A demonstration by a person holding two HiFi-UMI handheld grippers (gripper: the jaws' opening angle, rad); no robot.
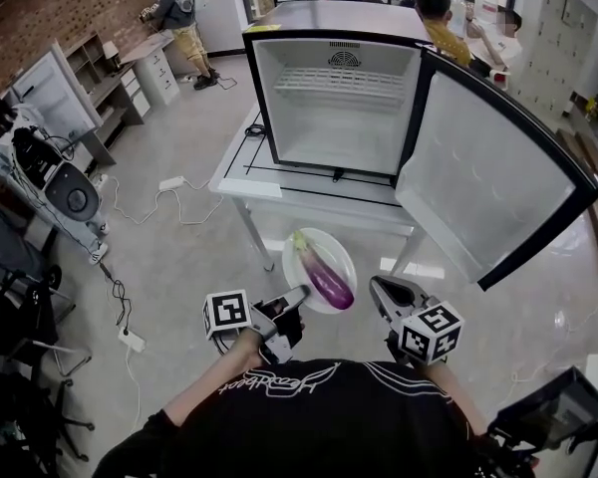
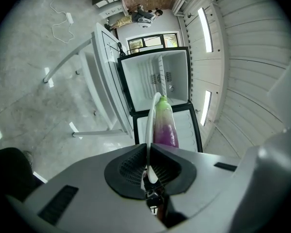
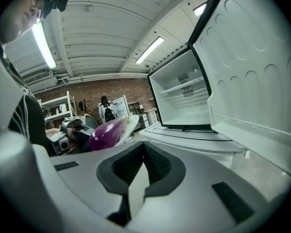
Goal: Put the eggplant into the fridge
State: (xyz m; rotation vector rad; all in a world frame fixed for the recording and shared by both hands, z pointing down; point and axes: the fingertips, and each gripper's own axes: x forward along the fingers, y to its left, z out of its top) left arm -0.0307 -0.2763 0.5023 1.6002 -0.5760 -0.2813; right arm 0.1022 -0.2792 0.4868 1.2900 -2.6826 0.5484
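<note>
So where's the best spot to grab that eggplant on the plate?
Probably across its thick purple middle, from above on the right: the eggplant lies flat on the plate, whose near rim the left tool clamps, and the right tool is free.

Black lettered shirt (image 1: 319, 406); grey left gripper (image 1: 299, 294), checkered cube (image 1: 227, 314).
</note>
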